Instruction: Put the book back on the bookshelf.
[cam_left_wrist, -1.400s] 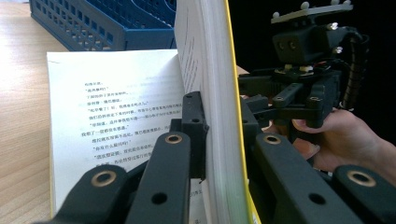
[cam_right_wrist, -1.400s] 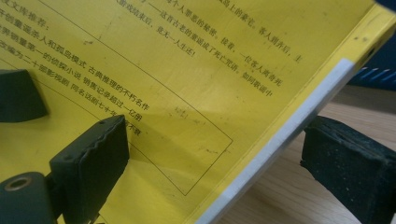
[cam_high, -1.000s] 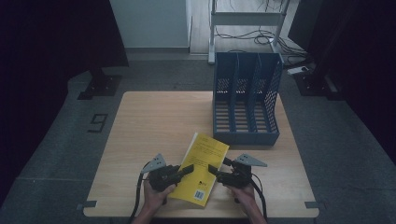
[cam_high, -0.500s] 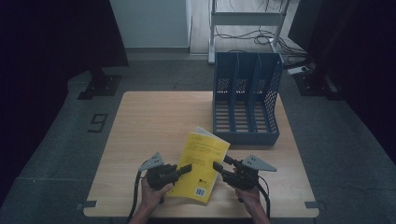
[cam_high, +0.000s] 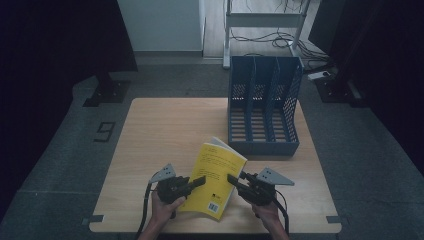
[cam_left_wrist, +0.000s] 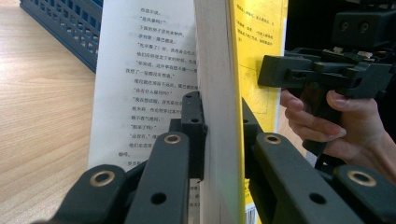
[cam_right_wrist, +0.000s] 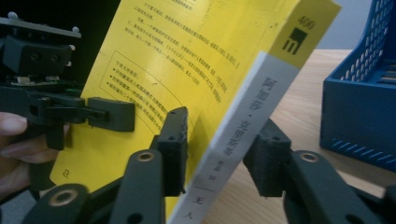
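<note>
Above the tabletop's (cam_high: 165, 130) near edge, my left gripper (cam_high: 199, 181) clamps the yellow book's (cam_high: 216, 176) pages; my right gripper (cam_right_wrist: 219, 140), just closing around the spine, should squeeze squarely before lifting toward the blue file rack (cam_high: 264, 102)

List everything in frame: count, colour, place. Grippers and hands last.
book: 1, yellow cover with white spine strip, lifted off the near edge of the table, between the two grippers
file rack: 1, blue, three slots, far right part of the table
table: 1, light wood, centre of the high view
number marker: 1, dark, on the floor left of the table
shelf frame: 1, white, on the floor behind the table, cables under it
left gripper: 1, black, clamped on the book's open-edge side
right gripper: 1, black, jaws just closing around the book's spine
hands: 2, at the near edge, one per gripper
</note>
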